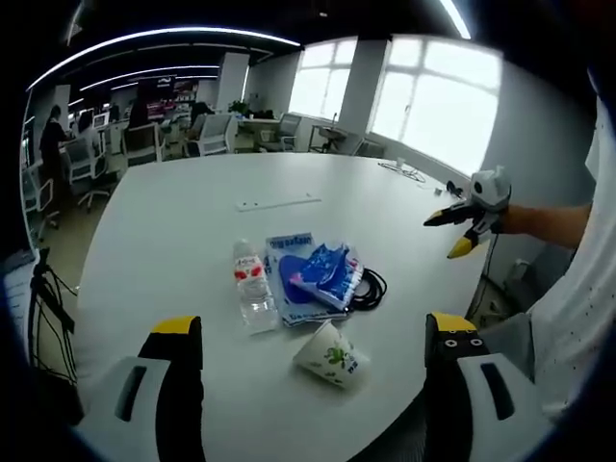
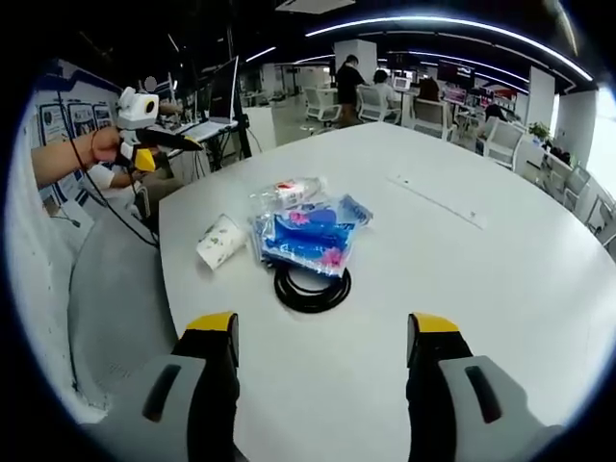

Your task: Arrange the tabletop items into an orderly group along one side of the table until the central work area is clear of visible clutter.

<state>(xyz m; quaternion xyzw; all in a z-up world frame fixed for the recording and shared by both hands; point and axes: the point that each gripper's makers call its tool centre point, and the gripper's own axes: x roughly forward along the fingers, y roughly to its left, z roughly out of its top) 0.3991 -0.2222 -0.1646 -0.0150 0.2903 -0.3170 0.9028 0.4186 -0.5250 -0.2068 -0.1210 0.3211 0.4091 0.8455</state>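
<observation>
- Left gripper view: my left tongs (image 1: 313,337) were spread wide and empty at the bottom of the frame, with the clutter dead ahead at frame centre on the white table (image 1: 173,221).
- One water bottle (image 1: 253,284) lay with its long axis running away from me, cap at the far end; one paper cup (image 1: 332,356) lay tipped over, nearest my jaws.
- One stack of blue packets (image 1: 313,274) sat beside the bottle, touching one black cable coil (image 1: 371,289).
- Right gripper view: my right tongs (image 2: 322,342) were also wide open, gripping nothing, and the coil was closest, just above them mid-frame.
- I judged the left tongs nearer the cup and bottle, the right nearer the cable.
- A thin strip (image 1: 279,202) lay alone farther up the table.
</observation>
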